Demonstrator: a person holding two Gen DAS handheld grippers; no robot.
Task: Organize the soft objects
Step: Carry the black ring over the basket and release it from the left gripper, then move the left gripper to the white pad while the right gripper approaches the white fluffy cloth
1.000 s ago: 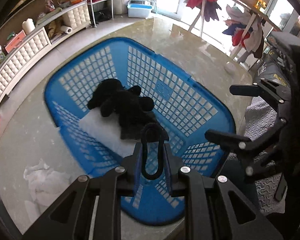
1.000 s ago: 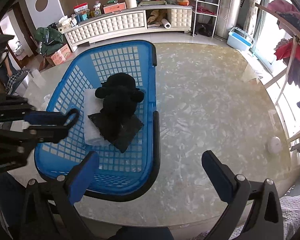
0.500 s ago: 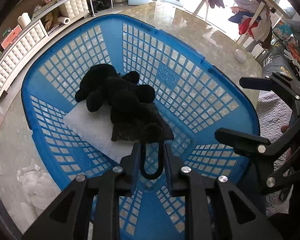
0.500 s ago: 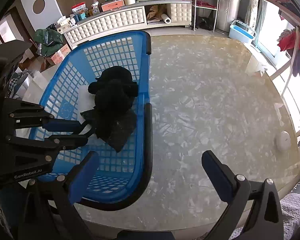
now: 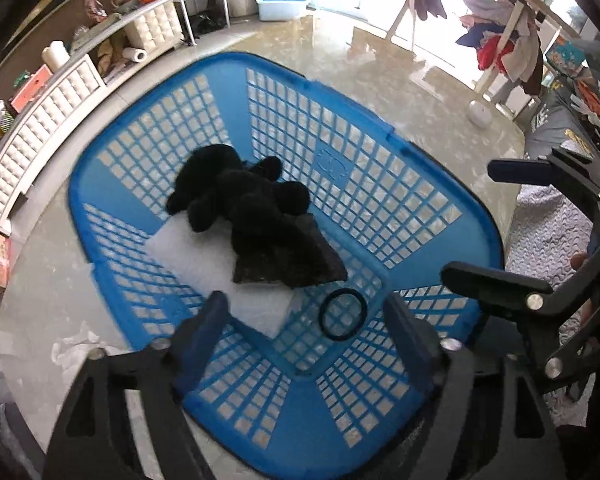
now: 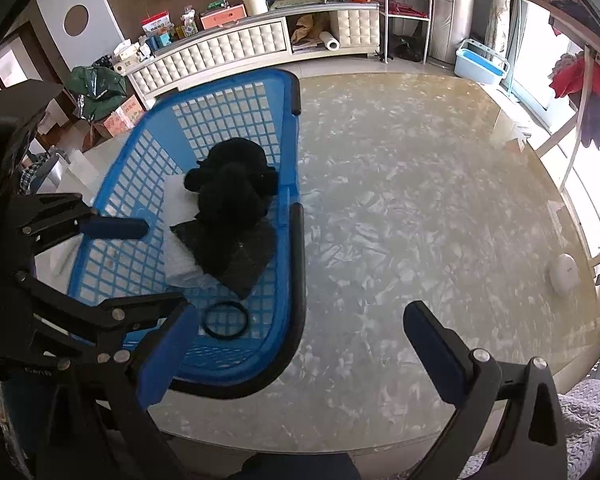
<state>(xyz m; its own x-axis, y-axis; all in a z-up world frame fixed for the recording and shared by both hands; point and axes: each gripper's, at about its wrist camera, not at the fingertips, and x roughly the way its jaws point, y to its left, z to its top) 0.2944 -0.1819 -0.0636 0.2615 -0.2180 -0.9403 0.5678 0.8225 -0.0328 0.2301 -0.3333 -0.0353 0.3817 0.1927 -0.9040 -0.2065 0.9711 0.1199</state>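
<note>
A blue plastic basket (image 5: 380,184) (image 6: 296,264) stands on the glossy table. In it lie a black plush toy (image 5: 240,196) (image 6: 232,188), a dark cloth (image 5: 296,256) (image 6: 236,256) and a white folded cloth (image 5: 204,264) (image 6: 176,256). A black elastic ring (image 5: 343,314) (image 6: 225,318) lies on the basket floor at the near end. My left gripper (image 5: 306,336) is open and empty just above the ring; it also shows in the right wrist view (image 6: 140,264). My right gripper (image 6: 300,356) is open and empty over the table, right of the basket.
A small white round object (image 6: 565,276) lies at the table's right edge. Crumpled white paper (image 5: 76,348) lies left of the basket. A white cabinet (image 6: 228,52) with clutter stands behind, a clothes rack (image 5: 500,40) to the right.
My left gripper opened and let go of the black ring, which now lies on the basket floor. The left gripper pulled back slightly. The right gripper stayed open.
</note>
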